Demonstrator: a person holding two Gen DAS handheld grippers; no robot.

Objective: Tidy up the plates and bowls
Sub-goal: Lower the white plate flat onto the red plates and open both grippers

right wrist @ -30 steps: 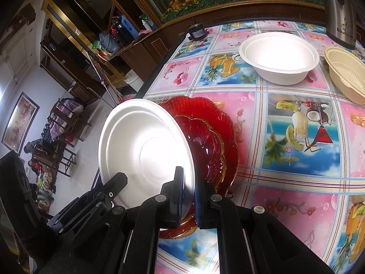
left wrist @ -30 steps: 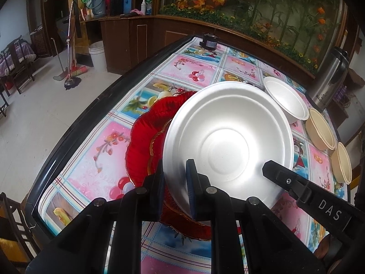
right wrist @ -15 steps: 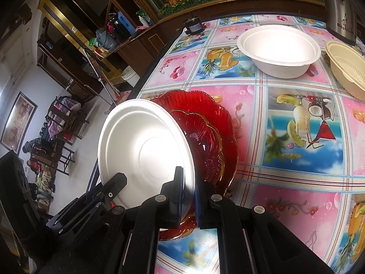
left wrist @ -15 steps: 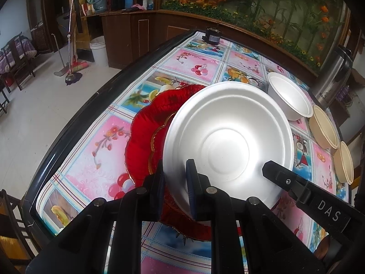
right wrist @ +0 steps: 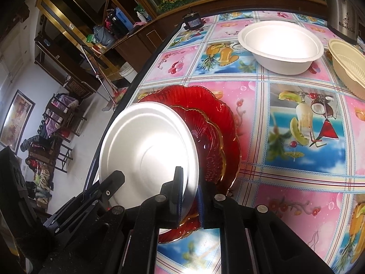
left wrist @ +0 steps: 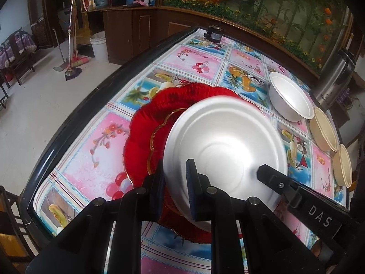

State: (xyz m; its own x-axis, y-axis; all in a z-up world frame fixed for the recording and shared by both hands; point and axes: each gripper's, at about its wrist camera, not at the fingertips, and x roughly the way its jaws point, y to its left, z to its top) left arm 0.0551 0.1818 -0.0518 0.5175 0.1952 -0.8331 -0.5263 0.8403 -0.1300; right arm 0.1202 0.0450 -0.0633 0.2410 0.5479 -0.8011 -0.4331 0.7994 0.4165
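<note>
A white foam plate (left wrist: 228, 150) (right wrist: 148, 150) hangs tilted over a stack of two red glass plates, a large one (left wrist: 146, 123) (right wrist: 205, 100) and a smaller gold-rimmed one (left wrist: 159, 137) (right wrist: 209, 141) on top of it. My left gripper (left wrist: 175, 180) has the plate's near rim between its jaws, which are opening; the pads no longer clamp it. My right gripper (right wrist: 189, 194) straddles the rim at the plate's other side, and its jaws are opening too. The plate's far edge is blurred and lies low over the red plates.
A white bowl (left wrist: 289, 100) (right wrist: 280, 45) stands further back on the fruit-print tablecloth. Two beige bowls (left wrist: 324, 130) (left wrist: 342, 164) sit to its right, near a steel flask (left wrist: 333, 84). The table's dark edge (left wrist: 75, 123) runs close on the left.
The white plate's far edge has dropped towards the red plates. The jaws of both grippers have parted a little around its rim. Neither hand has shifted noticeably.
</note>
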